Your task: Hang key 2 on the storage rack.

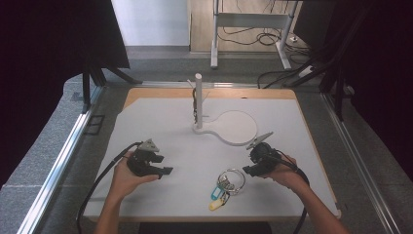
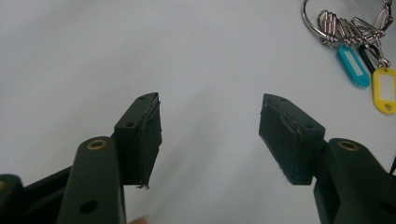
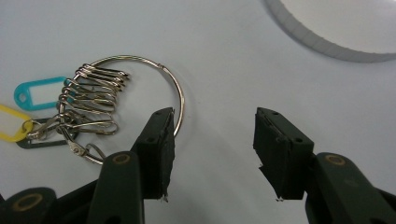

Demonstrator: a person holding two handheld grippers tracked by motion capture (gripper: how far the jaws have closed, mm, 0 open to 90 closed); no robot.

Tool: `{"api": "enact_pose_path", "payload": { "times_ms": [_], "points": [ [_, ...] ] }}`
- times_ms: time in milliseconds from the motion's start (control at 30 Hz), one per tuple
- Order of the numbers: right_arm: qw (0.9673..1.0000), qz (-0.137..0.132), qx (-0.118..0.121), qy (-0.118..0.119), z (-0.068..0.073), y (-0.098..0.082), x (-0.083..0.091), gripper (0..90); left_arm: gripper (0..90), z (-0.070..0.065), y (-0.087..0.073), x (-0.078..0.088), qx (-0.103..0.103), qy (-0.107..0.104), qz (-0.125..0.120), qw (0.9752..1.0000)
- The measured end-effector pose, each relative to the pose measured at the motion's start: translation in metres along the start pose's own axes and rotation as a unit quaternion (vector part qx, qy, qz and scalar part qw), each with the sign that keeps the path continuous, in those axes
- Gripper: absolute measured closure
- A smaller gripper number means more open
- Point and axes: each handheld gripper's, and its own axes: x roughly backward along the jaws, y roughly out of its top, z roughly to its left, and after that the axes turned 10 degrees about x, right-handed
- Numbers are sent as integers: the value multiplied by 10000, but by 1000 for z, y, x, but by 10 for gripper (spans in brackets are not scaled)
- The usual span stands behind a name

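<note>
A metal key ring (image 1: 232,179) with several clips, a blue tag (image 1: 215,192) and a yellow tag (image 1: 215,205) lies on the white board near its front edge. My right gripper (image 1: 247,168) is just right of it, open. In the right gripper view the key ring (image 3: 180,95) curves past the tip of the left jaw, and nothing sits between the pads of the right gripper (image 3: 215,149). My left gripper (image 1: 164,165) rests low at the board's left, open and empty. In its own view the left gripper (image 2: 210,135) points over bare board, with the key ring (image 2: 348,25) at the upper right.
A white upright post (image 1: 198,97) stands at the back middle on a white base that widens into a round plate (image 1: 237,127); the plate's rim (image 3: 327,49) is beyond the right gripper. Grey floor, metal rails and table legs surround the board (image 1: 160,117).
</note>
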Motion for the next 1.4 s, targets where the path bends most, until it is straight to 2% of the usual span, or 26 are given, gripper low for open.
{"api": "enact_pose_path", "payload": {
  "times_ms": [100,167,233,267,400,433,467,567,667,767,1000,1233,1400],
  "points": [
    [9999,99,72,30,2,4,-2,494,396,1,-2,0,14,97,-3,10000],
    [9994,299,135,73,6,12,-6,504,396,3,-3,1,30,114,-32,9999],
    [9992,360,154,90,7,13,-8,506,396,2,-3,2,34,118,-54,9999],
    [9982,549,218,110,10,17,-13,517,396,2,-3,3,39,95,-92,9999],
    [9959,824,364,81,14,24,-24,536,396,2,-3,2,3,122,-44,9999],
    [9959,824,364,81,14,24,-24,536,396,2,-3,2,3,122,-44,9999],
    [9946,965,384,63,14,28,-30,544,396,1,-4,1,4,139,-21,9999],
    [9932,1107,337,106,14,32,-37,557,396,1,-4,0,-33,146,15,9999],
    [9919,1196,427,100,14,32,-42,572,396,1,-4,-1,-46,159,28,9999],
    [9913,1246,404,82,14,31,-43,579,396,0,-4,-1,-54,177,45,9998],
    [9900,1390,186,156,13,26,-49,620,396,-1,-5,-3,-64,179,81,9998],
    [9886,1471,19,319,12,28,-50,732,396,-1,-5,-4,-83,195,114,9997],
    [9881,1485,-45,405,12,30,-51,848,396,-1,-5,-4,-86,226,109,9996]
  ]
}}
